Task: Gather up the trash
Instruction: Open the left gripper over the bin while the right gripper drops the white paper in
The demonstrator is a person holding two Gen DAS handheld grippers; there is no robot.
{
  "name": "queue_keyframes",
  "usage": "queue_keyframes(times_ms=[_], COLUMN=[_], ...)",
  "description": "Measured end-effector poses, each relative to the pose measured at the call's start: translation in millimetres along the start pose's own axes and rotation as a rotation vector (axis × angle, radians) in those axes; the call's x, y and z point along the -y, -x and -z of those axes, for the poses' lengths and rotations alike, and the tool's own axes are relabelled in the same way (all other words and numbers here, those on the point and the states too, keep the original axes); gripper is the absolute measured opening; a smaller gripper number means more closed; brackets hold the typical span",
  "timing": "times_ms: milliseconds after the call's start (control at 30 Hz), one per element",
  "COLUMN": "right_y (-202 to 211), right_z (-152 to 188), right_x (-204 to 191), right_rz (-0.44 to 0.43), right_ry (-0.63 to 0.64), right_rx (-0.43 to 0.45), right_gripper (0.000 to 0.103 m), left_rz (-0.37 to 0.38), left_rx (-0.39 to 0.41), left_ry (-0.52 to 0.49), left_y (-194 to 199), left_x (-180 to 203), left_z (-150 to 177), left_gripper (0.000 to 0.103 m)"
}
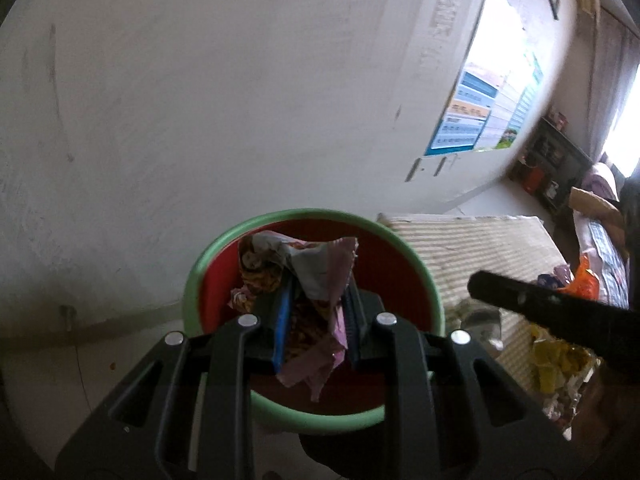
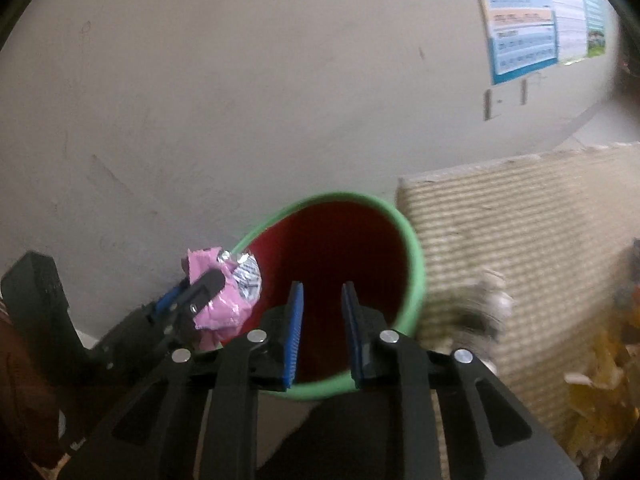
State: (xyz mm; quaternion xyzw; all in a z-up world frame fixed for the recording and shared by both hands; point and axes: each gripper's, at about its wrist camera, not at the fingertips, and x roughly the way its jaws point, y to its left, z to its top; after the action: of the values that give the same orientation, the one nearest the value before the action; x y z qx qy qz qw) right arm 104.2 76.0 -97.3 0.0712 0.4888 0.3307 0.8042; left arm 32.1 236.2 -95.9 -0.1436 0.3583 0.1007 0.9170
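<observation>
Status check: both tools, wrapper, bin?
Left tool clamped on pink wrapper, over bin. Right tool empty, jaws apart. Nothing blocking.

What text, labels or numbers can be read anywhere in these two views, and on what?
None can be read.
Wall poster: rows of print, too blurred.
Faint raised lettering on the wall: not legible.
Pink wrapper in the left gripper: printed pattern only, no readable words.

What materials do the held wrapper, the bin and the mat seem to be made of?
Wrapper: thin printed plastic film, probably foil-lined; it is crumpled and shows a silvery inside in the right wrist view.
Bin: smooth moulded plastic, red inside with a green rim.
Mat: looks woven, straw or fabric; ribbed stripes.
</observation>
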Motion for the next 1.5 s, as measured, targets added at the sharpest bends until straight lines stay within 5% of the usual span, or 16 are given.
queue_keyframes(times_ms=[200, 467, 667, 733, 867, 967, 1267, 1333, 1400, 1500], right_y=[28, 27, 38, 38, 4, -15, 16, 14, 8, -3], right_z=[-1, 35, 35, 28, 20, 22, 20, 15, 10, 3], right_x=[39, 97, 104, 107, 114, 125, 93, 76, 61, 40], right_rz=[0.106, 0.234, 0.301, 0.316, 0.366, 0.343, 0.218, 0.161, 0.102, 0.047], right_ry=[-0.056, -0.155, -0.130, -0.122, -0.077, -0.109, -0.098, -0.076, -0.074, -0.059], right_rx=[0.071, -0.049, -0.011, -0.008, -0.107, -0.156, -0.049, -0.042, -0.044, -0.061], right_gripper=[0.033, 0.035, 0.047, 0.065, 0.070, 0.045, 0.045, 0.045, 0.045, 0.045], left_rz=[0.025, 0.078, 0.088, 0.096, 0.106, 0.108, 0.094, 0.073, 0.059, 0.063], left_rx=[0.002, -0.026, -0.015, -0.022, -0.021, -0.019, -0.037, -0.039, -0.015, -0.005], left_ry=[0.015, 0.022, 0.024, 0.025, 0.003, -0.009, -0.020, -0.015, 0.005, 0.027], left_y=[1, -9, -4, -5, -1, 1, -15, -18, -15, -12], left_x=[-9, -3, 1, 4, 11, 13, 16, 16, 11, 5], left_z=[0, 3, 3, 4, 6, 4, 4, 2, 1, 1], left_gripper=[0.022, 0.022, 0.022, 0.022, 0.022, 0.022, 0.023, 0.032, 0.057, 0.057])
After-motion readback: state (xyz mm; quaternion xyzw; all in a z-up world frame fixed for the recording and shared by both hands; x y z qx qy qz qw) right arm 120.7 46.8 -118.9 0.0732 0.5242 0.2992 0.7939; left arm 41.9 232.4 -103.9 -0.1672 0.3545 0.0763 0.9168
